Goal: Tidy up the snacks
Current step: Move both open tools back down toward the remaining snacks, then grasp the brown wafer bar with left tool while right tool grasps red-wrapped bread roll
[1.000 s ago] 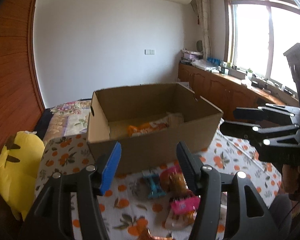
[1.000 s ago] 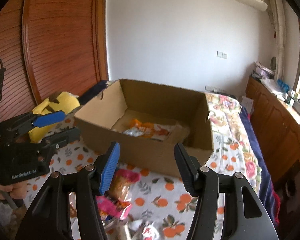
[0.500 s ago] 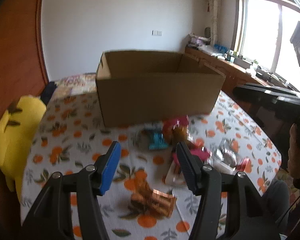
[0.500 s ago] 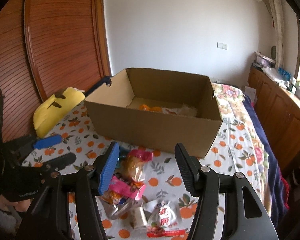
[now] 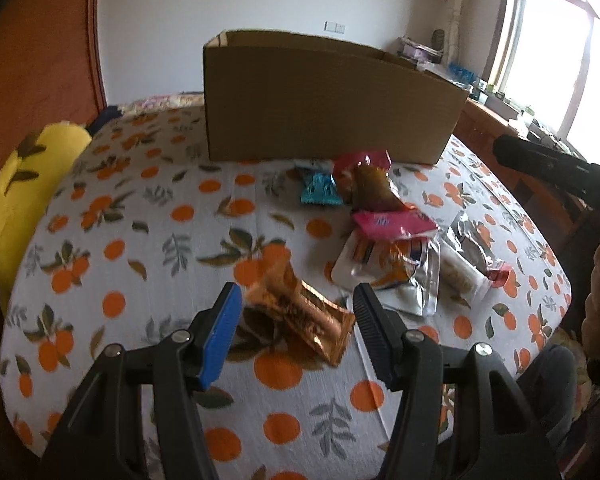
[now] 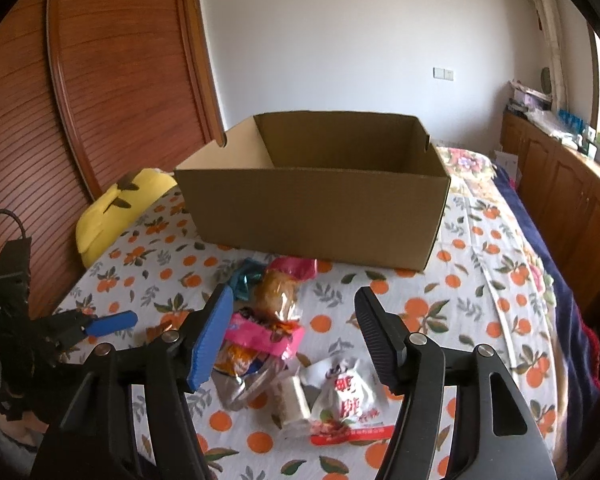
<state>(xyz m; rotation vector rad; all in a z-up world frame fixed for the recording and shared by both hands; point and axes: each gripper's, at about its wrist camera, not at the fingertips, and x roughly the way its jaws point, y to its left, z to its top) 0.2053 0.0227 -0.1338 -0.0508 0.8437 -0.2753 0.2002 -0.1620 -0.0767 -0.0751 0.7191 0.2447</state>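
Note:
My left gripper [image 5: 298, 316] is open low over the orange-print bedspread, with a copper-gold snack packet [image 5: 300, 312] lying between its fingers, apart from both pads. My right gripper [image 6: 294, 320] hangs over the snack pile with its jaws opening and gripping nothing. Under it lie a pink packet [image 6: 264, 336], a brown bun in a clear wrapper [image 6: 278, 292] and a white packet with red characters [image 6: 344, 396]. A teal packet [image 5: 318, 190] lies closer to the open cardboard box [image 6: 320, 200], which stands behind the pile.
A yellow plush toy [image 6: 116, 208] lies at the bed's left edge beside a wooden wall. Wooden cabinets [image 6: 572, 184] run along the right under a window. The left gripper's blue pad [image 6: 114, 321] shows at the left of the right wrist view.
Both grippers have sunk toward the bedspread, so the box's inside has dropped out of sight. The copper-gold packet now lies between the left fingers. The right jaws stand wider.

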